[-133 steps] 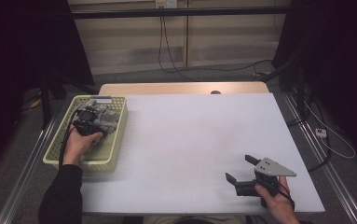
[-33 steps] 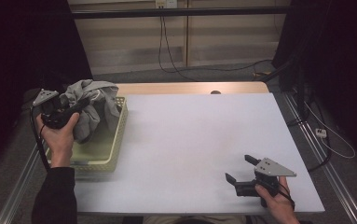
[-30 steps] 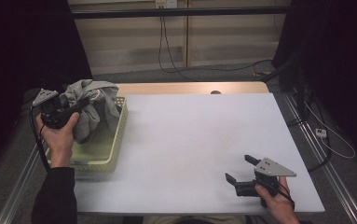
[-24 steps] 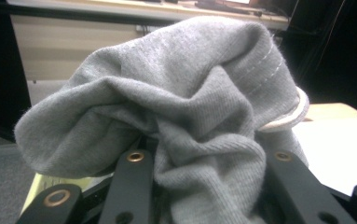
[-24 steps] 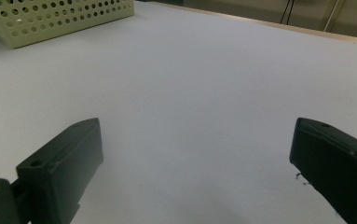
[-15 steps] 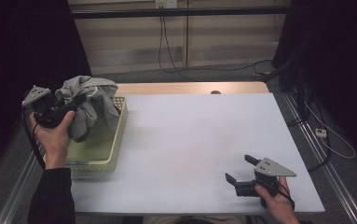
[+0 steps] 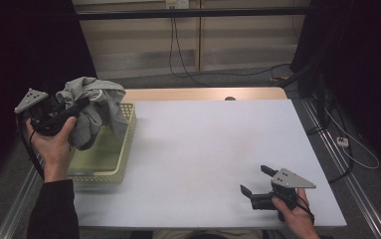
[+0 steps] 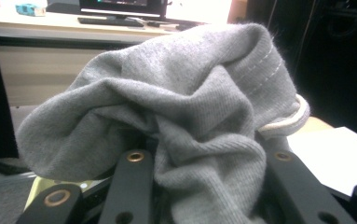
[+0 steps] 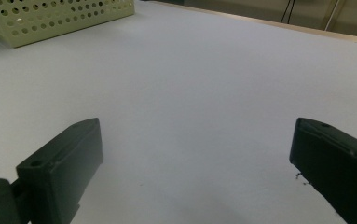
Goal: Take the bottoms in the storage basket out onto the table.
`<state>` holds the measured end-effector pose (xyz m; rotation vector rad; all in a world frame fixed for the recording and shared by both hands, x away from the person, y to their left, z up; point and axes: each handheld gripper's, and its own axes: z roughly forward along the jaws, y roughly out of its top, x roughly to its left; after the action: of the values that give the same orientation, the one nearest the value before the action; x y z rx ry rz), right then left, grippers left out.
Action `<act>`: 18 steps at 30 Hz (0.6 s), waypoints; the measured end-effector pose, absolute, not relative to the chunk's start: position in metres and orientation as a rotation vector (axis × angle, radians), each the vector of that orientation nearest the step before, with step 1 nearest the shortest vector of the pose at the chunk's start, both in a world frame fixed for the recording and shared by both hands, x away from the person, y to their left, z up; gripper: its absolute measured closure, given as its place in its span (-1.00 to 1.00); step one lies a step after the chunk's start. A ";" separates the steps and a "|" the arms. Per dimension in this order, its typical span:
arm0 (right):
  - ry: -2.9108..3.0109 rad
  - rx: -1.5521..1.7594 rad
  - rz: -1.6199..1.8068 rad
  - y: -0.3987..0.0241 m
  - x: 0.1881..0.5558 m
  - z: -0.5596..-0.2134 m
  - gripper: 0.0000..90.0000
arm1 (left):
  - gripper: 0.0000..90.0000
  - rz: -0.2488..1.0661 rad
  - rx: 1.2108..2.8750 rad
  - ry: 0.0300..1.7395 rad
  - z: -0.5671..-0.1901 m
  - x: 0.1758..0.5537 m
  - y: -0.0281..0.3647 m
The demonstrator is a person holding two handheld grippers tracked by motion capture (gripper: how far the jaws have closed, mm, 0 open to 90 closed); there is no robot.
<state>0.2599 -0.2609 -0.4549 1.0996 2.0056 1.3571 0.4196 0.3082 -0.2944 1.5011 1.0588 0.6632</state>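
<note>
Above the basket [image 7: 121, 164], grey cloth [image 8: 176, 116] sits bunched between seemingly clamped jaws.

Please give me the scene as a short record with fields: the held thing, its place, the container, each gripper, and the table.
Held thing: crumpled grey knit garment with a white cord
Place: lifted above the pale green perforated plastic basket, one fold hanging toward it
Basket position: left edge of the white table
Left gripper: shut on the garment, raised over the basket's left side
Right gripper: open, nothing between its jaws, low over the table's near right part
</note>
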 end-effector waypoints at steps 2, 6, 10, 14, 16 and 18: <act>2.005 1.099 1.357 -0.261 0.260 -0.455 -0.94 | 0.48 0.667 1.500 1.052 -0.292 0.418 0.308; 2.005 1.100 1.357 -0.261 0.260 -0.455 -0.94 | 0.48 0.674 1.495 1.038 -0.287 0.414 0.305; 2.006 1.100 1.357 -0.261 0.260 -0.455 -0.94 | 0.48 0.666 1.485 1.022 -0.283 0.411 0.303; 2.006 1.099 1.357 -0.261 0.260 -0.455 -0.94 | 0.48 0.675 1.486 1.001 -0.277 0.407 0.300; 2.006 1.099 1.356 -0.261 0.260 -0.455 -0.94 | 0.48 0.672 1.482 0.989 -0.275 0.405 0.299; 2.005 1.099 1.357 -0.261 0.260 -0.455 -0.94 | 0.48 0.669 1.476 0.982 -0.273 0.403 0.298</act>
<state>0.2599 -0.2611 -0.4548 1.0986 2.0052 1.3567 0.4034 0.2979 -0.2728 1.4763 0.9818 0.6687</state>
